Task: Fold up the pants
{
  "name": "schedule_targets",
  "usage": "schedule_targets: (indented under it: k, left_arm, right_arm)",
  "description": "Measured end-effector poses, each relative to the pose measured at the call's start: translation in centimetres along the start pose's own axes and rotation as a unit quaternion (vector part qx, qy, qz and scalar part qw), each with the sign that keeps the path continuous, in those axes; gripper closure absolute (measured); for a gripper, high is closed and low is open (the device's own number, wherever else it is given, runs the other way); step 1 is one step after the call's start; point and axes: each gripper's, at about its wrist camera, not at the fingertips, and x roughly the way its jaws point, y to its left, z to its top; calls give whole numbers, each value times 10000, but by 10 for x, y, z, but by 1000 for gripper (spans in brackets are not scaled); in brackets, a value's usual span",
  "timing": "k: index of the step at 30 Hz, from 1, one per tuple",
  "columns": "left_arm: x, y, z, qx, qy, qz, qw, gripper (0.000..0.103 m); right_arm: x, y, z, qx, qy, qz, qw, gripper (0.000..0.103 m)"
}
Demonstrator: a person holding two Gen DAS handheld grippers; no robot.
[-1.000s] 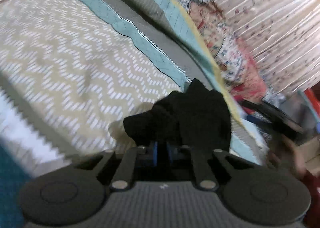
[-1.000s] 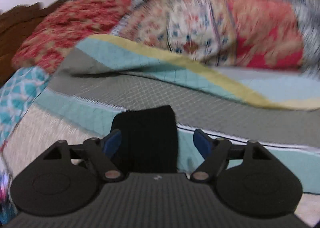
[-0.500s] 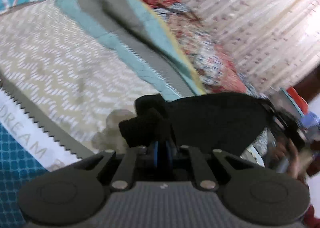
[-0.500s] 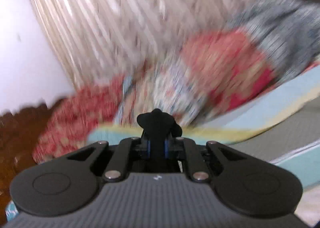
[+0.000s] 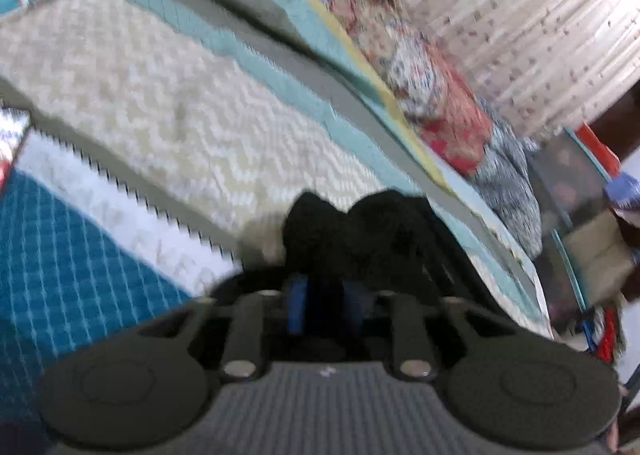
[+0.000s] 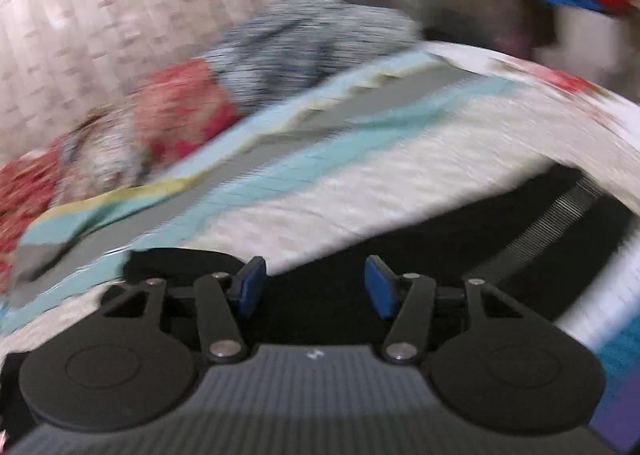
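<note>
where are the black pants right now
The black fabric pants lie on the cream zigzag-patterned bedspread, low in both wrist views, directly ahead of each gripper.

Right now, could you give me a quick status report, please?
Both tongs just opening: left tongs with black pants bunched between, right tongs open over them. Pants on the bedspread. Nothing in the way.

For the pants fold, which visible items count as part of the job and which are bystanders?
Job:
- black fabric pants
- left gripper
- right gripper

Bystanders:
- cream chevron quilt with teal and grey bands
- red floral bedding
- pale patterned curtain
</note>
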Motion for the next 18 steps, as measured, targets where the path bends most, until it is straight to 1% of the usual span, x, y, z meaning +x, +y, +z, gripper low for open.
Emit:
schedule_targets:
  k: [1, 2, 3, 4, 5, 6, 7, 8, 9, 10, 11, 12, 13, 14, 15, 16, 17, 18]
  left_arm:
    - [0, -2, 4, 9, -118, 126, 9999, 44]
    - [0, -6, 9, 40, -268, 223, 9994, 40]
    - [2, -10, 14, 131, -373, 220, 9990, 40]
    - [4, -15, 18, 255, -434, 204, 9985, 37]
    - [8, -20, 20, 391, -471, 219, 9979, 28]
    - [13, -25, 23, 509, -476, 269, 9972, 22]
    - [20, -30, 25, 634, -440, 307, 9965, 17]
    - [29, -34, 27, 763, -366, 344, 9958, 16]
    - [37, -38, 29, 866, -292, 378, 9951, 16]
    - [47, -41, 33, 969, -208, 407, 9942, 13]
    - [58, -43, 36, 1046, -131, 453, 9934, 9]
    - [67, -43, 38, 1048, -75, 536, 9930, 9]
    - [78, -44, 42, 998, 4, 614, 9931, 12]
    - [89, -44, 45, 922, 78, 611, 9938, 26]
    - [98, -45, 49, 887, 153, 516, 9946, 39]
    - [108, -46, 51, 880, 278, 428, 9948, 61]
    - [116, -48, 54, 887, 402, 384, 9945, 67]
    - [121, -51, 56, 906, 421, 403, 9942, 72]
  right_arm:
    - [17, 25, 9, -285, 81, 263, 9992, 45]
    - [33, 50, 16, -588, 169, 503, 9969, 45]
    - [51, 81, 20, -964, 291, 770, 9919, 45]
    - [69, 108, 23, -1304, 454, 997, 9854, 44]
    - [87, 137, 23, -1623, 659, 1218, 9770, 43]
    - [109, 170, 19, -1945, 933, 1452, 9656, 40]
    - [128, 194, 15, -2199, 1206, 1636, 9541, 39]
    - [148, 219, 6, -2417, 1470, 1761, 9428, 39]
    - [169, 243, -2, -2589, 1731, 1813, 9328, 39]
    - [192, 262, -10, -2712, 1985, 1795, 9246, 39]
    - [211, 278, -20, -2814, 2168, 1728, 9187, 39]
    - [229, 291, -29, -2937, 2287, 1595, 9143, 39]
    - [241, 299, -40, -3036, 2395, 1373, 9119, 39]
    - [255, 303, -48, -3073, 2529, 1209, 9094, 37]
    - [260, 298, -50, -3095, 2558, 1192, 9081, 40]
    - [256, 298, -49, -3169, 2381, 1236, 9097, 75]
    - [250, 296, -44, -3235, 2249, 1304, 9098, 95]
    - [246, 293, -31, -3155, 2126, 1322, 9153, 96]
